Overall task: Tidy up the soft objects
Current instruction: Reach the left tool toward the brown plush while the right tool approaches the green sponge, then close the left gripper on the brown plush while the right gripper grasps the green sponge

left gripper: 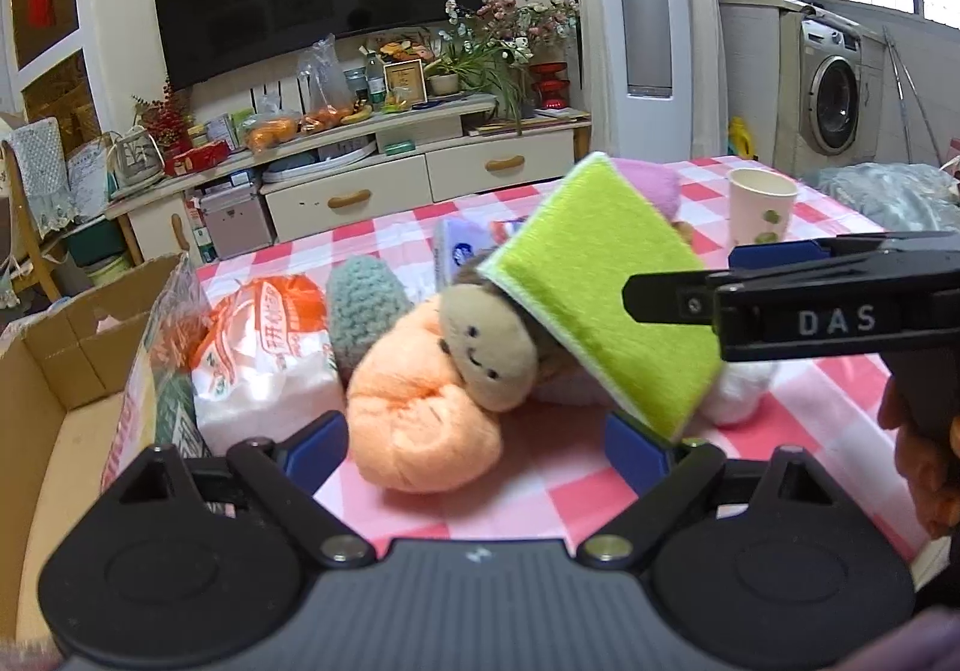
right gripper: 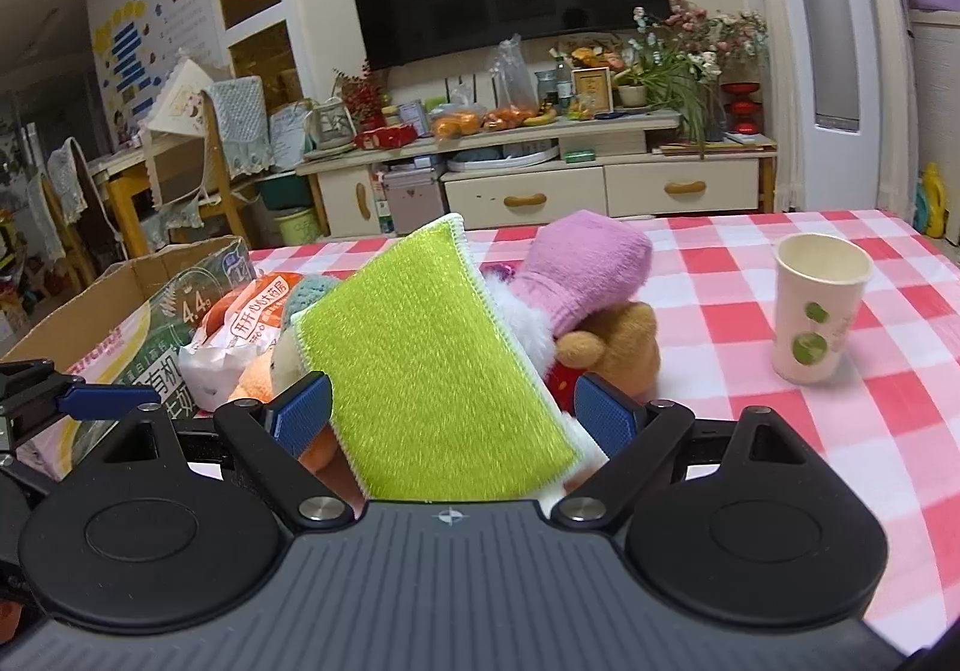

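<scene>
Right, left gripper (left gripper: 477, 446) jaws wide, holding nothing, the orange plush (left gripper: 420, 419) lying between them on the checked table (left gripper: 810, 389). The right gripper (right gripper: 450, 416): whether its pads press the tilted green sponge (right gripper: 432, 365) I can't tell. Beyond it, a pink toy (right gripper: 588, 269). Box (left gripper: 72, 371) left, cup (right gripper: 816, 305) far right.

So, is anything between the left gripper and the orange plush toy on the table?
Nothing visible blocks it: the orange plush toy lies directly ahead of the open left gripper. Only the green sponge, held tilted in the right gripper, hangs nearby, its lower corner close to the left gripper's right finger.
</scene>
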### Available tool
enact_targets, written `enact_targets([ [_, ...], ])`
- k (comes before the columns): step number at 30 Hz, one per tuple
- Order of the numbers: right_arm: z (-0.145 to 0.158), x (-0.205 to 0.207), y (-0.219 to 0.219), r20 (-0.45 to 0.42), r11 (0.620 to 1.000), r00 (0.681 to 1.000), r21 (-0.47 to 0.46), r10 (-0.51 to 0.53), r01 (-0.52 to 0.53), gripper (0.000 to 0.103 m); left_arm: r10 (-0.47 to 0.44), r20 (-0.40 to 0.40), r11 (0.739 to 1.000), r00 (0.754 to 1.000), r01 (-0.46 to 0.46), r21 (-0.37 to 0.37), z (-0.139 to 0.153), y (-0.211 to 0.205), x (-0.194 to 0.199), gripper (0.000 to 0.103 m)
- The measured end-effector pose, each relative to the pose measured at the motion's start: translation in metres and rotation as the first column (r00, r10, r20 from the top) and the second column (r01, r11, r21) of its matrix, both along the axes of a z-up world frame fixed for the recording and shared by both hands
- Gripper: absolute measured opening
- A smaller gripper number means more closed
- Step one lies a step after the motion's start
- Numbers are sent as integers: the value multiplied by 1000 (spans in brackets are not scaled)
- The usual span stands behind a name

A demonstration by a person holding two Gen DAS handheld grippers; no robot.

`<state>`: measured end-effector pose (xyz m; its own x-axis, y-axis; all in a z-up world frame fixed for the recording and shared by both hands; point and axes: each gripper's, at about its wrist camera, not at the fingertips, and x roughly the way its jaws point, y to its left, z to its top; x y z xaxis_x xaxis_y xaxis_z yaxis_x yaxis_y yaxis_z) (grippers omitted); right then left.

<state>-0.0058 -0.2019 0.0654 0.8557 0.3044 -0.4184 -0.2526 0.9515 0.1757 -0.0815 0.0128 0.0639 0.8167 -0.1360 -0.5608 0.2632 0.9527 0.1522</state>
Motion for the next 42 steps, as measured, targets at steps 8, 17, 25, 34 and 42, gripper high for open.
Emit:
enact_targets([
  [8,-2,28,-3,-42,995,995,44,89,-87,103,-73,30,993,997,70,95,-8,-6,27,69],
  [17,-5,31,-8,-119,985,983,125,137,-122,103,-188,66,968,980,174,181,-13,-18,48,72],
  [25,-7,17,-12,-193,969,972,228,136,-90,100,-290,88,931,953,260,255,-17,-27,57,78],
  [34,-5,-1,-18,-194,954,971,289,141,-81,91,-333,66,910,941,302,285,-26,-39,67,80],
  [42,-2,3,7,-198,962,964,240,179,-130,57,-302,47,929,952,283,238,-24,-42,62,49],
])
